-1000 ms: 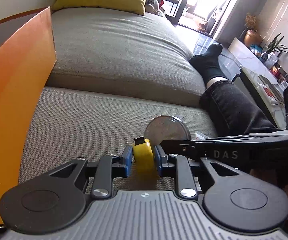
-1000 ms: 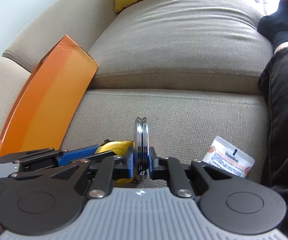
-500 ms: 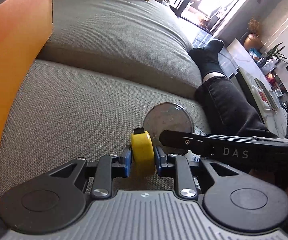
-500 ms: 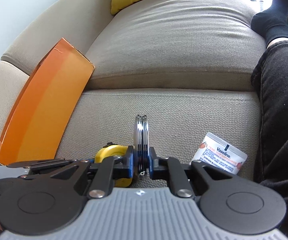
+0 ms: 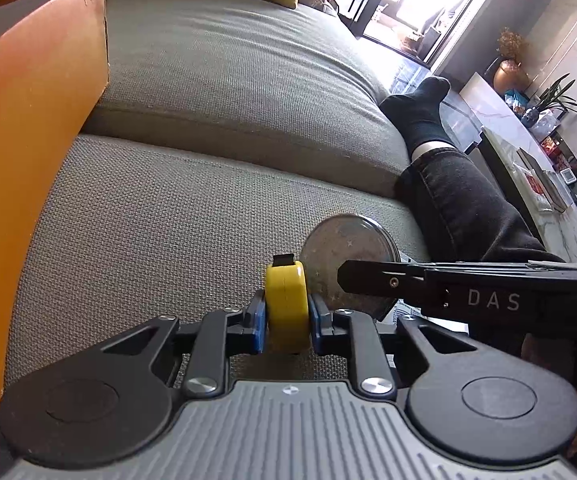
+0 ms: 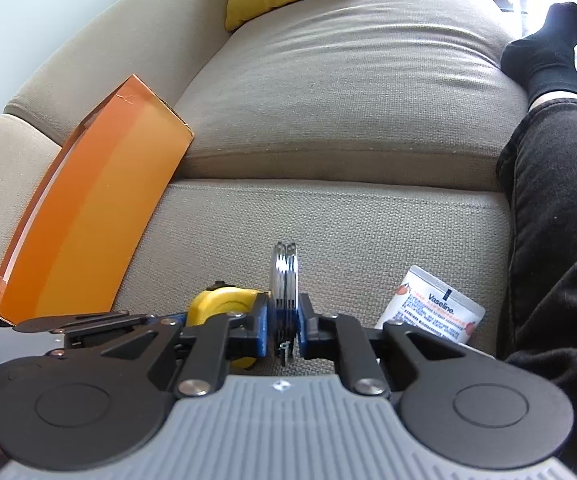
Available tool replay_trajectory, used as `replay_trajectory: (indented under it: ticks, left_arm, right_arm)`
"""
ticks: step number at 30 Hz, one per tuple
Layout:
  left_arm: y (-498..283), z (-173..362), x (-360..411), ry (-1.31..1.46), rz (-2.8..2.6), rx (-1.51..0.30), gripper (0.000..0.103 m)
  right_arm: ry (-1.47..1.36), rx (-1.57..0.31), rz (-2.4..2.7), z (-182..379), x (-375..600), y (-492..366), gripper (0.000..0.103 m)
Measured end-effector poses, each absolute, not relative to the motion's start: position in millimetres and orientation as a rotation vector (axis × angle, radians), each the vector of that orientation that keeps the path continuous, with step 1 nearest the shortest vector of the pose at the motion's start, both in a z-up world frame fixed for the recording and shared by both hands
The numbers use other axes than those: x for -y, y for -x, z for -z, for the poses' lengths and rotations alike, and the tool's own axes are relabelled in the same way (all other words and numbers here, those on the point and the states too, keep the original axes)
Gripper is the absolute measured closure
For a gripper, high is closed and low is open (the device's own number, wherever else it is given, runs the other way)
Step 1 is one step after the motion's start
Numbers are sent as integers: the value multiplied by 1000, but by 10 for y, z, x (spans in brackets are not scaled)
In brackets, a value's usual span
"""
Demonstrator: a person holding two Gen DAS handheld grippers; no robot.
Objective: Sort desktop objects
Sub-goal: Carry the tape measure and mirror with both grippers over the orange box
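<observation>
While the left claw (image 5: pixel 287 318) is clamping a yellow tape (image 5: pixel 287 304), the right claw (image 6: pixel 284 326) is gripping a mirror (image 6: pixel 285 280) at its 3 o'clock.

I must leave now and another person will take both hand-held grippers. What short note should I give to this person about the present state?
Left hand-held gripper: shut on the yellow tape measure, held upright above the sofa seat.
Right hand-held gripper: shut on the round silver compact, gripped on edge, close beside the tape measure.
Orange box: open, leaning at the sofa's left end, probably the place to drop things.
Vaseline tube: lies on the seat to the right, next to the person's leg, not picked yet.
Done: two items gripped. Left: place both, then fetch the tube.
</observation>
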State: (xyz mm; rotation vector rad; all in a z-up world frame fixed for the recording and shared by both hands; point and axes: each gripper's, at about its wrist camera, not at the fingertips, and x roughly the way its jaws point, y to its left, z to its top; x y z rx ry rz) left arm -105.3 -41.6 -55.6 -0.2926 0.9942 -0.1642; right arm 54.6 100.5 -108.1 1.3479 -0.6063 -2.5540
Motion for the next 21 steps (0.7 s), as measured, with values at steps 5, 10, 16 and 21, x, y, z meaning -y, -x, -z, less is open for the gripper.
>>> replay_trajectory:
  ticks: [5, 10, 16, 21]
  left_arm:
    - [1148, 386, 334, 294, 168, -957, 79]
    - [1295, 112, 121, 310, 150, -911, 79]
    - [1521, -353, -292, 337, 115, -810, 79]
    - [1666, -698, -727, 309, 50, -736, 79]
  right_arm:
    - [-1325, 571, 2576, 903, -950, -580, 89]
    - [-1278, 540, 2564, 625, -824, -597, 89]
    - [-1175, 492, 2492, 141, -545, -558, 89]
    - [-1107, 465, 2391, -284, -125, -410, 89]
